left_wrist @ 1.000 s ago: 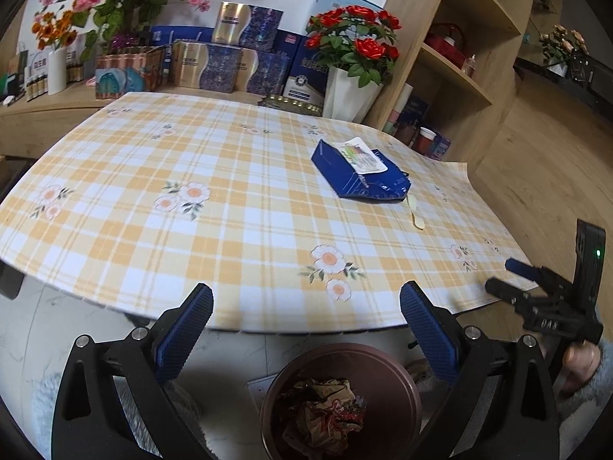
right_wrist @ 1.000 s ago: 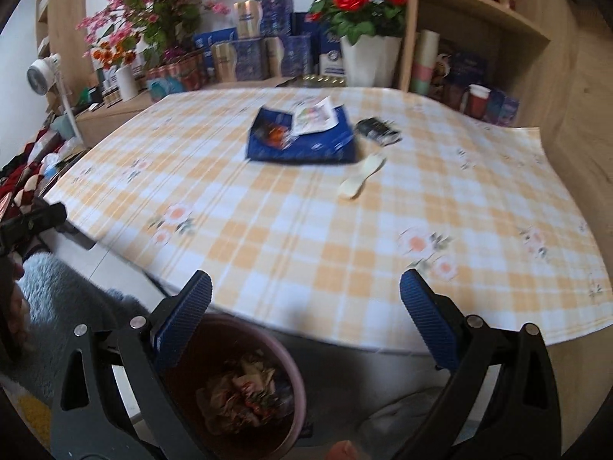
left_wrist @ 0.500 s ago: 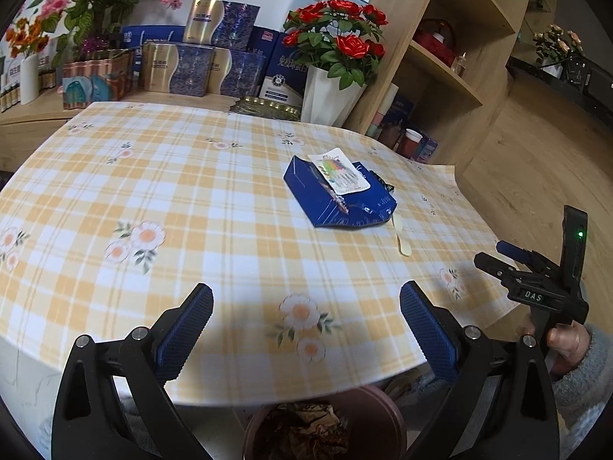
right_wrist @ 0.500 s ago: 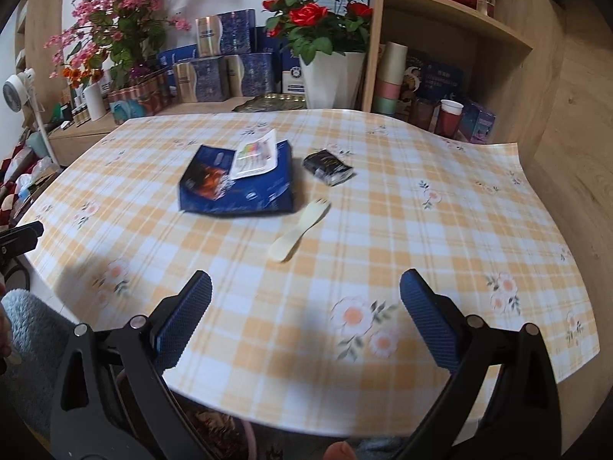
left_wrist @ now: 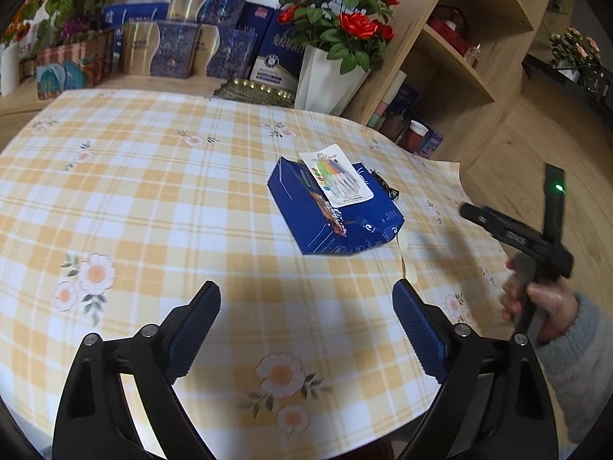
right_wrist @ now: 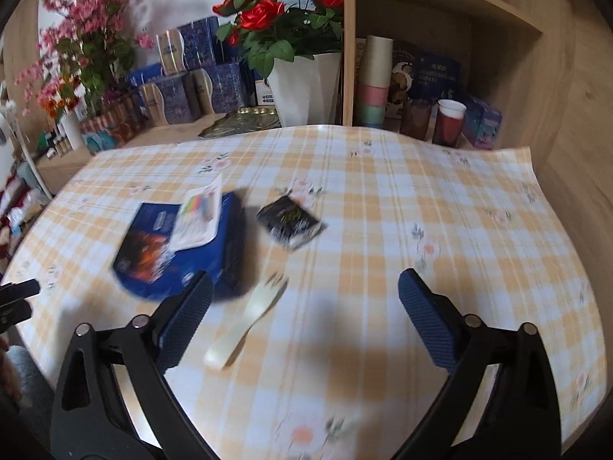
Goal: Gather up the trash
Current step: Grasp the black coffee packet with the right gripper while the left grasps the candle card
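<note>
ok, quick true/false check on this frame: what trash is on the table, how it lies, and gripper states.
1. A white card lies on top of the blue box. True; card.
2. The pale plastic fork stands upright. False; it lies flat on the tablecloth.
3. The right gripper holds the fork. False; open, empty, jaws just narrowed slightly.
4. A black wrapper lies apart from the box. True.
5. The left gripper is shut. False; open, empty.
</note>
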Demonstrator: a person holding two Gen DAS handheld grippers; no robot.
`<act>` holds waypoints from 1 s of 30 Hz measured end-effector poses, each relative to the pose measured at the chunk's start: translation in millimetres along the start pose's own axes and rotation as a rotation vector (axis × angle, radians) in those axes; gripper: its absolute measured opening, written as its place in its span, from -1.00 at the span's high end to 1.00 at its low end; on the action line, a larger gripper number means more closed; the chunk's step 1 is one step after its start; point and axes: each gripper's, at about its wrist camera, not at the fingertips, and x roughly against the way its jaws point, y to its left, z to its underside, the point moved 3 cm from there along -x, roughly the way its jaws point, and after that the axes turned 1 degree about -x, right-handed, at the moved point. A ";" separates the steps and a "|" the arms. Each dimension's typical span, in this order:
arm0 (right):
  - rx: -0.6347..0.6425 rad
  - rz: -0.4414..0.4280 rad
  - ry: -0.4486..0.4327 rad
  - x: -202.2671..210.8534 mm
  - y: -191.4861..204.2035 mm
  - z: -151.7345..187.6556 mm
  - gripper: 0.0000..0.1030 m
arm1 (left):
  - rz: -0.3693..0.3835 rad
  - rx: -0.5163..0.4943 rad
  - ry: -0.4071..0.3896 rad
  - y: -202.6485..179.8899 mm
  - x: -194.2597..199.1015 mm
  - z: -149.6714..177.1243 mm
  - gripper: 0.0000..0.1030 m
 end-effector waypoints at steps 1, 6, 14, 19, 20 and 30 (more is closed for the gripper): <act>0.016 0.006 0.016 -11.2 -0.5 -5.8 -0.69 | 0.003 0.006 0.005 0.2 -4.3 -2.1 -0.69; 0.078 0.028 0.110 -76.1 -1.1 -25.4 -0.61 | 0.023 0.052 0.030 2.0 -26.5 -16.0 -0.65; 0.166 0.007 0.172 -129.1 18.7 -38.0 -0.55 | 0.038 0.070 0.035 3.6 -45.3 -42.6 -0.64; 0.125 -0.067 0.207 -144.1 21.1 -40.7 -0.42 | 0.044 0.084 0.041 8.2 -59.1 -64.5 -0.64; 0.106 -0.094 0.212 -145.4 20.4 -40.7 -0.19 | 0.043 0.081 0.042 8.2 -60.7 -66.7 -0.64; 0.018 -0.104 0.176 -122.6 8.6 -45.0 0.44 | 0.048 0.104 0.073 16.6 -78.2 -75.2 -0.63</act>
